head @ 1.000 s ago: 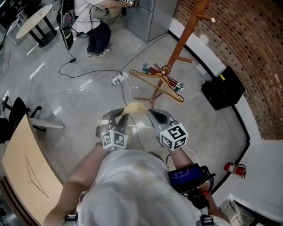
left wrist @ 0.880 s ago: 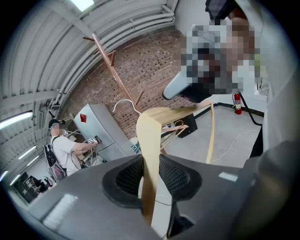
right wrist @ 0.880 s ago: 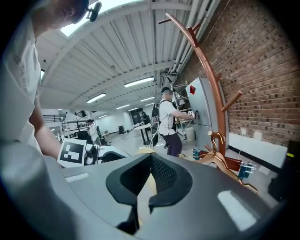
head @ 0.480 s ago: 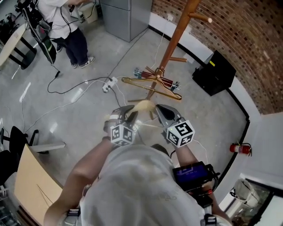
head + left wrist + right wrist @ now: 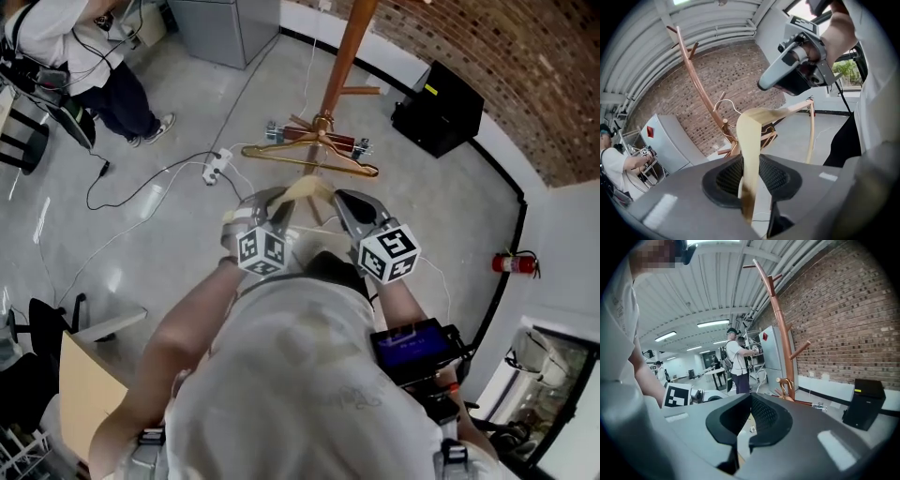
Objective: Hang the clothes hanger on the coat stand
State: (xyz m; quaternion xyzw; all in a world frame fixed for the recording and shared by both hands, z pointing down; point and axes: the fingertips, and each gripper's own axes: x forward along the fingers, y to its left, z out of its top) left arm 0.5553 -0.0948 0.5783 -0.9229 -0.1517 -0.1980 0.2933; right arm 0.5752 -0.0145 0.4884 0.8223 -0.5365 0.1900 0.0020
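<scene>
My left gripper [image 5: 272, 202] is shut on one arm of a pale wooden hanger [image 5: 307, 190]. In the left gripper view the hanger [image 5: 751, 136] rises from the pads of that gripper [image 5: 750, 164], bends, and runs right to an end under my right gripper [image 5: 761, 84]. My right gripper [image 5: 349, 202] hovers beside the hanger; its own view [image 5: 749, 413] shows a narrow gap with only floor between the pads. The wooden coat stand [image 5: 345, 56] rises just ahead, with a copper hanger [image 5: 314, 155] and clips low on it.
A person [image 5: 66, 56] stands at the upper left near a grey cabinet [image 5: 220, 28]. A power strip [image 5: 216, 167] and cables lie on the floor left of the stand. A black box [image 5: 436, 108] sits by the brick wall, a fire extinguisher [image 5: 514, 262] at the right.
Both grippers have moved with the pale hanger toward the coat stand, whose base and copper hanger now lie closer in front of them. The grip looks unchanged.
</scene>
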